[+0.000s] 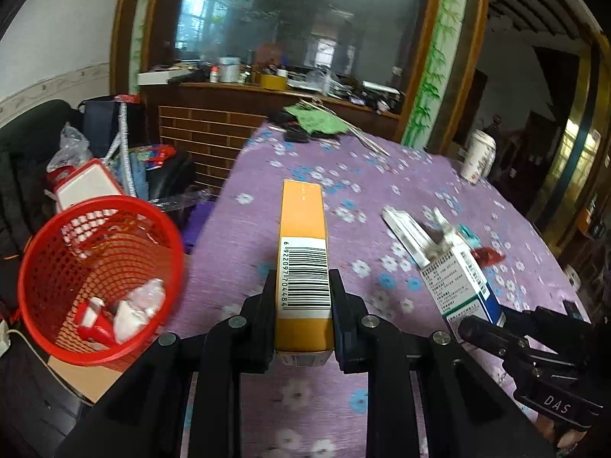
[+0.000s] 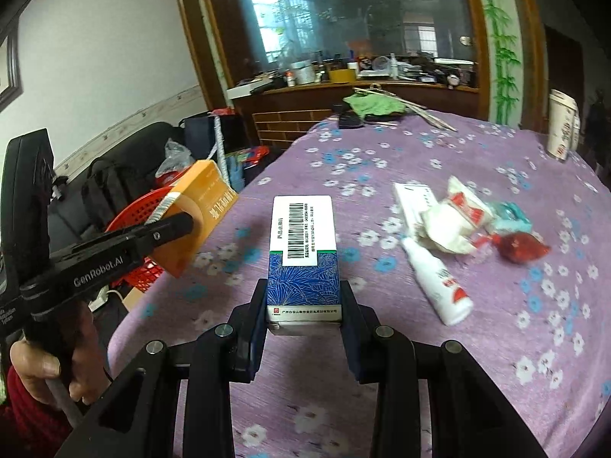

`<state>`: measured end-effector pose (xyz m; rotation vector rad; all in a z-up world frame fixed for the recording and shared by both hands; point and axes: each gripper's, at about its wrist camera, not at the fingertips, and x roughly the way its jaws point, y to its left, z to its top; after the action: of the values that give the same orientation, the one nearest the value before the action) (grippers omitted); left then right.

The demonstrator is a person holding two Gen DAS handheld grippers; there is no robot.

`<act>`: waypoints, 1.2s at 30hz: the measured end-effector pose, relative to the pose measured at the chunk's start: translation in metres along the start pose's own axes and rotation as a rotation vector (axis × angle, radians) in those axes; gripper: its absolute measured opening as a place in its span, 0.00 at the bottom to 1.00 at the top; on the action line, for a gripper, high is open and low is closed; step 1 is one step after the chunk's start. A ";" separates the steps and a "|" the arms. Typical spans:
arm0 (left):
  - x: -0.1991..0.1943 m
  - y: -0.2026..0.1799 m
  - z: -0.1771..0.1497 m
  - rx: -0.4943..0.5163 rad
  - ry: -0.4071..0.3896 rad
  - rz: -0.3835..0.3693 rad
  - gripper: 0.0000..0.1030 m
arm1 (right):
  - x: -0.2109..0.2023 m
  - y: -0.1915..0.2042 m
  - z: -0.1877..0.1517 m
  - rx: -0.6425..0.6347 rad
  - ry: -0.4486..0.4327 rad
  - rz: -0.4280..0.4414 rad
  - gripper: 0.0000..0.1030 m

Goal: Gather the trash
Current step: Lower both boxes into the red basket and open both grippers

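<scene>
red basket [image 2: 147, 225] mostly hidden behind orange box [image 2: 198, 213], cup [image 2: 563, 129] blurred

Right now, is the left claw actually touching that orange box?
Touching. In the left wrist view the left claw has both fingers pressed flat against the sides of the orange box, holding it off the table.

A bench [image 2: 477, 343] under a purple flowered cloth fills the foreground. Beyond its far edge stands a dark wooden sideboard [image 1: 229, 95] with a cluttered top, backed by a large wood-framed mirror [image 2: 343, 11] reflecting bright windows. Painted bamboo [image 1: 435, 76] trims the frame. The left wall [image 2: 95, 57] is white, with a dark sofa [image 2: 114, 175] below.
</scene>
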<state>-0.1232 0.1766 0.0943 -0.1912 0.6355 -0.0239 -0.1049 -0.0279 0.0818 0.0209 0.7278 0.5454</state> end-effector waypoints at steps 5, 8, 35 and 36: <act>-0.021 0.033 0.011 -0.045 -0.043 0.045 0.22 | 0.006 0.025 0.017 -0.051 0.004 0.055 0.36; -0.032 0.057 0.016 -0.076 -0.062 0.095 0.22 | 0.017 0.046 0.029 -0.077 0.016 0.106 0.36; -0.032 0.178 0.014 -0.199 -0.059 0.337 0.69 | 0.147 0.158 0.079 -0.121 0.143 0.309 0.45; -0.033 0.176 0.013 -0.195 -0.063 0.339 0.69 | 0.142 0.153 0.078 -0.124 0.133 0.293 0.45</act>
<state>-0.1482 0.3541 0.0918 -0.2690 0.6008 0.3708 -0.0391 0.1853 0.0825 -0.0251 0.8251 0.8782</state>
